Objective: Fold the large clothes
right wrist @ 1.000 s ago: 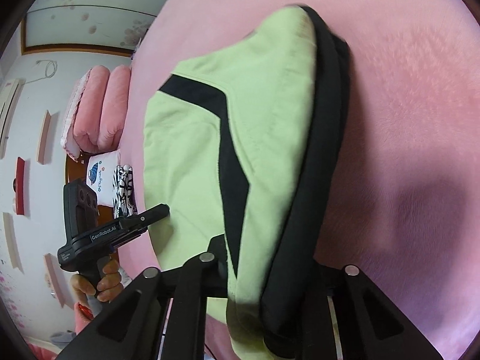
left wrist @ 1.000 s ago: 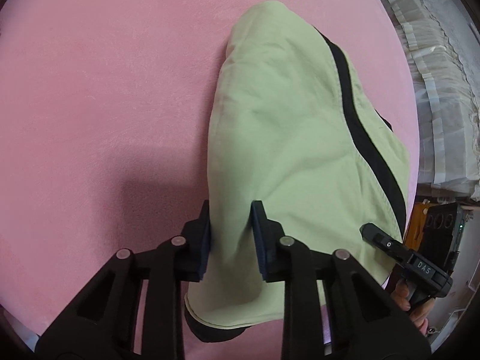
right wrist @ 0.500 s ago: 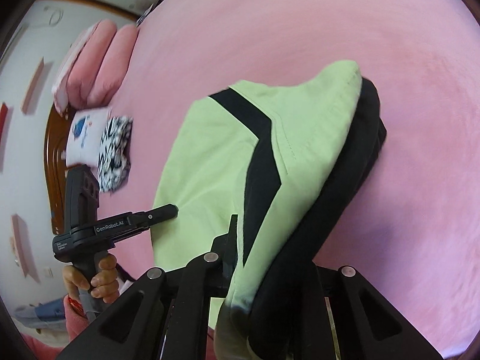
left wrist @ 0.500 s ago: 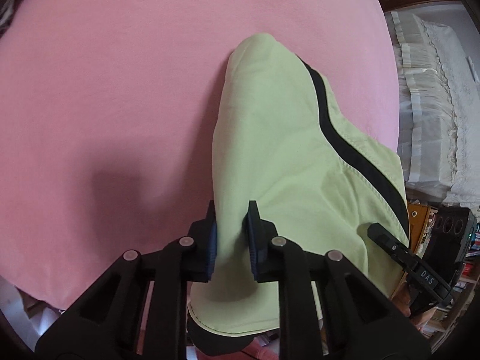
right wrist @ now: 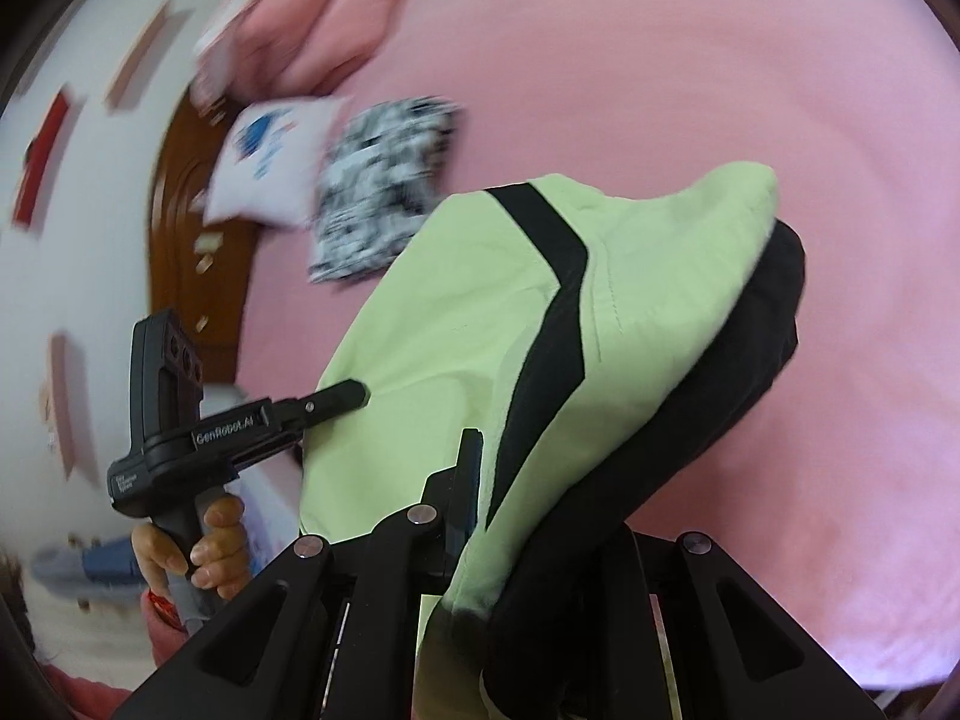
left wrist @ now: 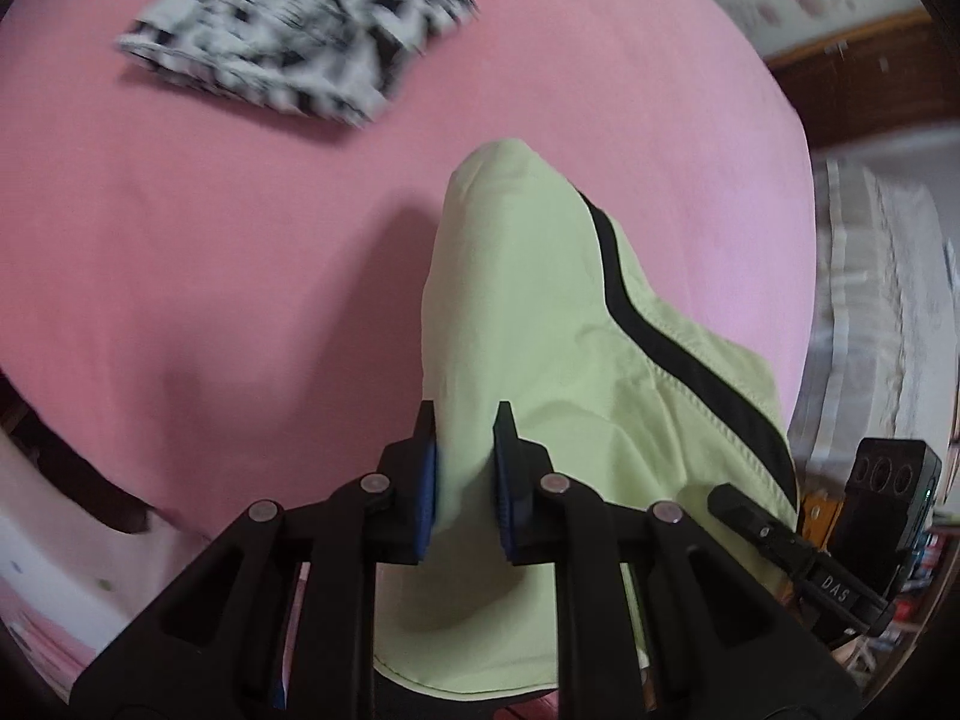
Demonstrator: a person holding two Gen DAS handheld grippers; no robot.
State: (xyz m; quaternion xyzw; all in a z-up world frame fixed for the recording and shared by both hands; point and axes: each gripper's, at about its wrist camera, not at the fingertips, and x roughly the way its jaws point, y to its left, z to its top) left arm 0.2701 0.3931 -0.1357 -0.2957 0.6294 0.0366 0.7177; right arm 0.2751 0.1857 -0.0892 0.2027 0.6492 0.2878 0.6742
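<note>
A light-green garment [left wrist: 540, 330] with a black stripe and black lining hangs folded above the pink bed [left wrist: 180, 270]. My left gripper [left wrist: 465, 420] is shut on a pinch of its green fabric, blue pads pressing on both sides. My right gripper [right wrist: 540, 468] is shut on the opposite edge of the garment [right wrist: 480, 312]; its right finger is hidden under the black lining. Each view shows the other gripper at the garment's edge: the right one [left wrist: 750, 516] and the left one [right wrist: 348, 393], held by a person's hand [right wrist: 210, 546].
A folded black-and-white patterned cloth [left wrist: 294, 30] lies on the bed beyond the garment, also in the right wrist view [right wrist: 384, 180]. Beside it sit a white cushion with blue print [right wrist: 270, 162] and pink pillows [right wrist: 300, 30]. White frilled fabric [left wrist: 870, 300] borders the bed's right side.
Both grippers rose and carried the garment across the bed; it now hangs off the sheet. The patterned cloth came into the left wrist view and grew nearer in the right.
</note>
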